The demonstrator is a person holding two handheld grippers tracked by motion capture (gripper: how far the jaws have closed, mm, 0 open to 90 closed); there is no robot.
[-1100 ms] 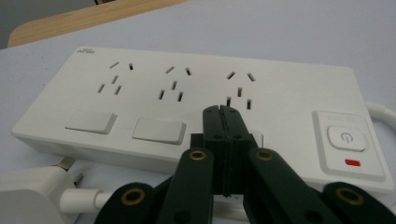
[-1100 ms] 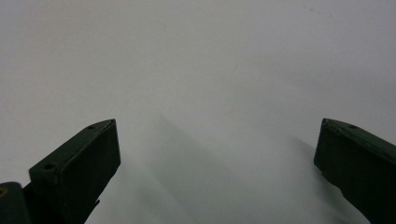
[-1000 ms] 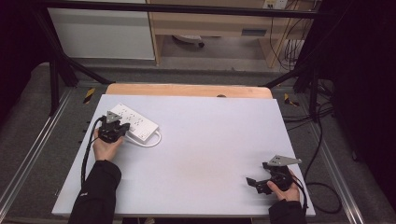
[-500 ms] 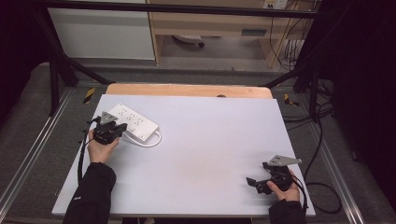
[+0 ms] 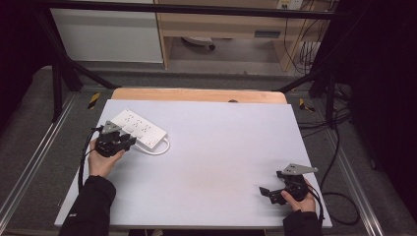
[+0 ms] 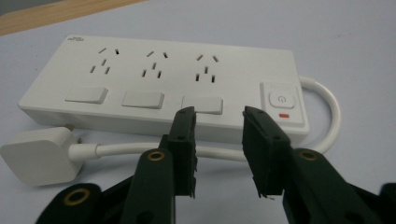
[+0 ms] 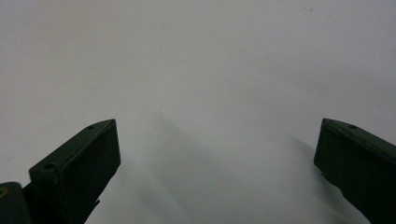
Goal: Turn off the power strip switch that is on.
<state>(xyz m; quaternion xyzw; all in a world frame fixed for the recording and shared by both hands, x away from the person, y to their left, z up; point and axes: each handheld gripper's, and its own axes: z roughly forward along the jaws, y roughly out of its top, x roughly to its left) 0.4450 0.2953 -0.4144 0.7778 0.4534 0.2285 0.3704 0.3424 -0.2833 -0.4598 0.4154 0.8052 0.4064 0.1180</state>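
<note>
The left gripper [image 6: 218, 116] has just been opening its jaws; nothing is between them. The white plastic power strip [image 5: 139, 129] lies just beyond, at the table's far-left. The right gripper [image 7: 217, 140] stands wide apart, empty.

My left gripper [image 5: 129, 141] and right gripper [image 5: 264, 192] are black with brass-ringed pivots, flat rectangular pads [image 6: 186, 140], grey three-cornered top plates, trailing black cables; my sleeves [image 5: 93, 206] are black.

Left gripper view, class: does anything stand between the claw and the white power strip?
Only the strip's own white cable crosses low in front of the left claw, whose jaws have just been opening with nothing gripped. Beyond it, the white rectangular plastic power strip lies unobstructed.
</note>
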